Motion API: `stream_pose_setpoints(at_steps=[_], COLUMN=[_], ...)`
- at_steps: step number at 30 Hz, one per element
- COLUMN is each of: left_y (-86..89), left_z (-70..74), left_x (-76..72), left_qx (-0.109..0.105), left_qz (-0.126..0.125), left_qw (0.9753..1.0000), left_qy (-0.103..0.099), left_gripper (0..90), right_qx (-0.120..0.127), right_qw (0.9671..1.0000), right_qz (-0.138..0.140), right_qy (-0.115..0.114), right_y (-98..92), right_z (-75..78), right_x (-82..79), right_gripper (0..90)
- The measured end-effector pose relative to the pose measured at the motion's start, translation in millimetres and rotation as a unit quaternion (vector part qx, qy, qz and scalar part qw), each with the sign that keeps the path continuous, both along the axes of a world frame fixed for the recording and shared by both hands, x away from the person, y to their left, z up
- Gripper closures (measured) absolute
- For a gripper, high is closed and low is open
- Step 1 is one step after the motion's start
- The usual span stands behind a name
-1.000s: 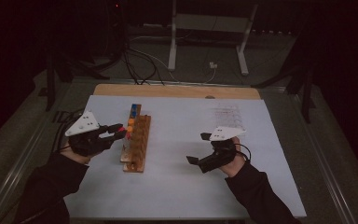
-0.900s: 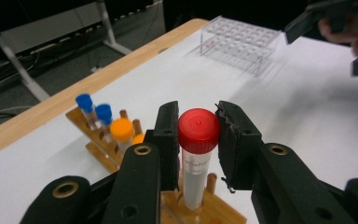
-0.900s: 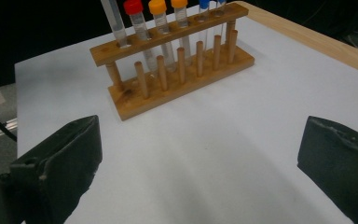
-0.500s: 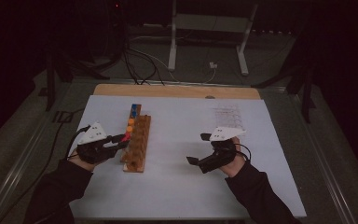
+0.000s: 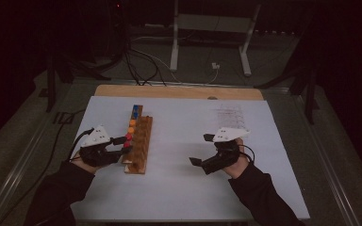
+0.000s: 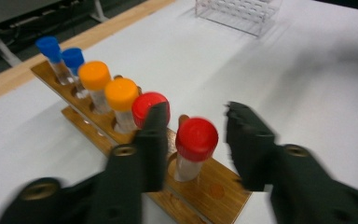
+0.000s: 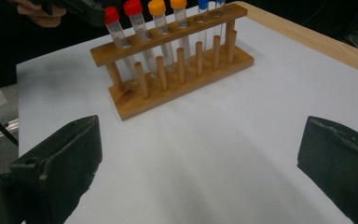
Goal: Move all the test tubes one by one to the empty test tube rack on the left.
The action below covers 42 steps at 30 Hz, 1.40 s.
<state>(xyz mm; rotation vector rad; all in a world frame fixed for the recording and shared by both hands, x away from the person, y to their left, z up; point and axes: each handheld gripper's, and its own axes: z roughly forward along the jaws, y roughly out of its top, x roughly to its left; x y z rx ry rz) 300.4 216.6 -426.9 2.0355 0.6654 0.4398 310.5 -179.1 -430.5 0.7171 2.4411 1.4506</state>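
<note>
A wooden rack [image 5: 141, 141] stands left of the table's middle and holds two blue-capped, two orange-capped and two red-capped tubes in a row. My left gripper [image 5: 124, 145] is at the rack's near end, open. In the left gripper view its jaws [image 6: 196, 116] straddle the nearest red-capped tube [image 6: 196, 139], with a gap on each side of the cap. The second red cap [image 6: 145, 103] is partly hidden behind one jaw. My right gripper [image 5: 201, 149] hovers over bare table to the right, open wide, and faces the rack [image 7: 182, 70] with nothing between its jaws [image 7: 200, 140].
A clear plastic rack [image 5: 228, 113] sits at the table's back right, also seen far off as the clear rack [image 6: 237, 14]. A wooden strip [image 5: 179, 92] runs along the far edge of the white tabletop [image 5: 184, 188]. Cables and stand legs lie beyond it.
My left gripper has slid along the rack toward the person, from beside the orange caps to the nearest red-capped tube. The right gripper has stayed still.
</note>
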Motion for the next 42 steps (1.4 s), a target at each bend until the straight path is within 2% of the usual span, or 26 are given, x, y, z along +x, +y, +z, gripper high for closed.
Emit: stream_pose_setpoints(at_steps=[8, 10, 11, 13, 16, 18, 24, 28, 34, 37, 42], left_y=[0.3, 2.5, 3.9, 6.4, 12.0, 15.1, 19.5, 21.1, 16.1, 17.7, 17.6], left_z=[11.6, 9.8, 8.1, 4.2, -3.5, -9.8, -28.0, -38.8, -56.4, -60.9, -61.5], left_x=[-11.8, -13.7, -14.5, -16.3, -18.2, -20.2, -28.5, -29.8, -31.8, -30.4, -31.3], left_qx=[-0.032, -0.044, -0.048, -0.051, -0.061, -0.062, -0.047, -0.060, -0.059, -0.075, -0.082], left_qz=[-0.015, -0.025, -0.031, -0.032, -0.041, -0.046, -0.037, -0.035, -0.036, -0.021, -0.023], left_qw=[0.9994, 0.9986, 0.9982, 0.9980, 0.9969, 0.9963, 0.9978, 0.9968, 0.9961, 0.9954, 0.9949], left_qy=[0.004, 0.012, 0.016, 0.017, 0.029, 0.038, 0.030, 0.041, 0.054, 0.056, 0.054], left_gripper=[17.4, 13.6, 8.7, 7.1, 2.0, 0.6, 0.5, 0.5, 0.5, 0.6, 0.6], right_qx=[0.004, 0.002, 0.002, -0.001, -0.001, -0.001, -0.003, -0.006, -0.012, -0.013, -0.010], right_qw=[1.0000, 0.9999, 0.9999, 0.9999, 0.9999, 0.9999, 0.9999, 0.9998, 0.9997, 0.9997, 0.9998], right_qz=[-0.003, -0.006, -0.006, -0.008, -0.010, -0.011, -0.013, -0.013, -0.014, -0.013, -0.012], right_qy=[-0.006, -0.010, -0.010, -0.013, -0.012, -0.011, -0.009, -0.012, -0.013, -0.014, -0.014], right_y=[-3.5, -4.4, -4.7, -5.2, -6.2, -7.1, -8.3, -7.7, -7.4, -6.9, -7.3], right_z=[1.6, 1.1, 1.0, 0.2, -1.3, -2.3, -5.5, -6.3, -8.9, -9.5, -9.4], right_x=[-3.1, -4.4, -5.3, -6.4, -7.3, -7.9, -8.5, -9.3, -9.5, -9.2, -9.2], right_gripper=[0.0, 0.0, 0.0, 0.0, 0.0, 0.0, 0.0, 0.0, 0.0, 0.0, 0.0])
